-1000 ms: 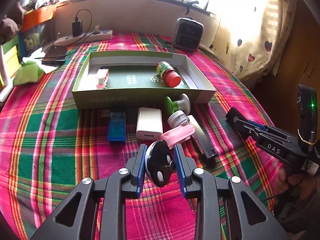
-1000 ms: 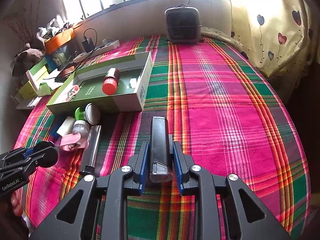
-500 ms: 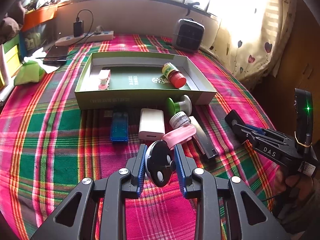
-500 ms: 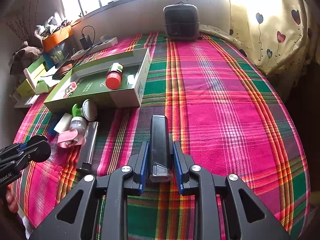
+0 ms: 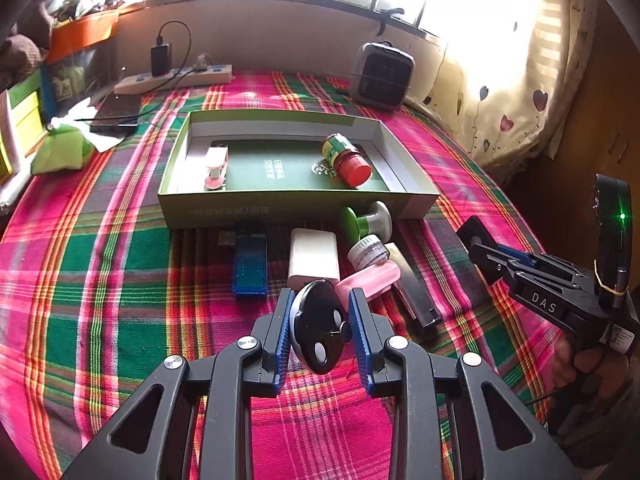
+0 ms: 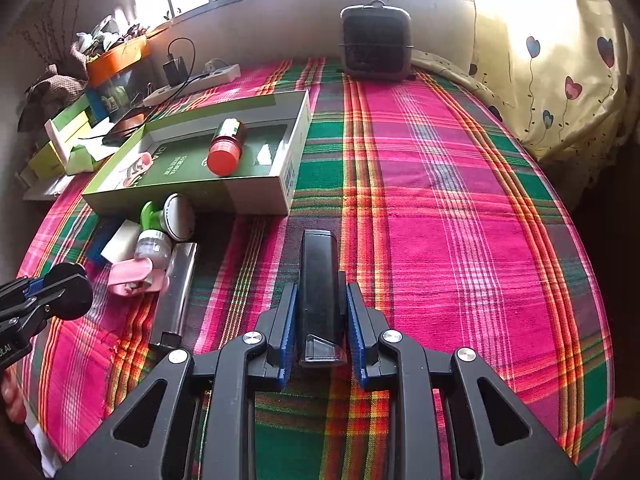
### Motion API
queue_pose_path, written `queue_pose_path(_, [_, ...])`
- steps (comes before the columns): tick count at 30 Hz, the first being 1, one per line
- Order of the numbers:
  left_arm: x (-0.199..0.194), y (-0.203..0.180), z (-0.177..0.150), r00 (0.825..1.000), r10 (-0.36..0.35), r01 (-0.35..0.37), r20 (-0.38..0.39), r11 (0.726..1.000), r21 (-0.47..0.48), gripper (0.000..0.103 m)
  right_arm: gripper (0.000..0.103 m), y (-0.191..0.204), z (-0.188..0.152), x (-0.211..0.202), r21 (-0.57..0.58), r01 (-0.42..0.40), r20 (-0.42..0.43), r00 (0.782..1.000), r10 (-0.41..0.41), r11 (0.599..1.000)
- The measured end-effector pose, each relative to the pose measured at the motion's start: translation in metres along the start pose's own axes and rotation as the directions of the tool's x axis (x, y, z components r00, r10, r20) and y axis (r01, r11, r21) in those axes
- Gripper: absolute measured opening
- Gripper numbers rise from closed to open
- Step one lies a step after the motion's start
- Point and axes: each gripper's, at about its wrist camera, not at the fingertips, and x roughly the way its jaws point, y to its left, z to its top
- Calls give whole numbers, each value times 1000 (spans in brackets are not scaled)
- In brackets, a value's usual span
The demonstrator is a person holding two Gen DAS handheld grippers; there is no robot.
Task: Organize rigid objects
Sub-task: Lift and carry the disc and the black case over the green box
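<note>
A: Both tools are loaded: the left tool (image 5: 319, 326) clamps a round black disc with pale buttons (image 5: 318, 330), the right tool (image 6: 320, 320) a slim black rectangular bar (image 6: 318, 292).

B: Carry each level to the shallow green cardboard box (image 5: 296, 210) at the bed's far left, and lower them beside the red-capped bottle (image 5: 346, 158) before releasing.

A: The bed wears a pink-and-green plaid cloth (image 6: 460, 220), under a bright window.

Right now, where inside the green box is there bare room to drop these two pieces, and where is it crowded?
Inside the green box, the middle floor between the pink clip and the red-capped bottle is bare. In front of the box it is crowded: blue stick, white charger, green-and-white knob. The cloth right of the box is free.
</note>
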Motion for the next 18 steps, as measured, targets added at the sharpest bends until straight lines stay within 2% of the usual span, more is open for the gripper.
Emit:
queue_pose_path(8, [-3, 5, 25, 1000, 5, -6, 31, 1000, 16, 26, 25, 0, 22, -19, 7, -21, 56, 998, 21, 1000])
queue_pose_path(18, [11, 18, 66, 999, 2, -3, 44, 1000, 17, 26, 25, 14, 56, -12, -26, -40, 66, 997, 42, 999])
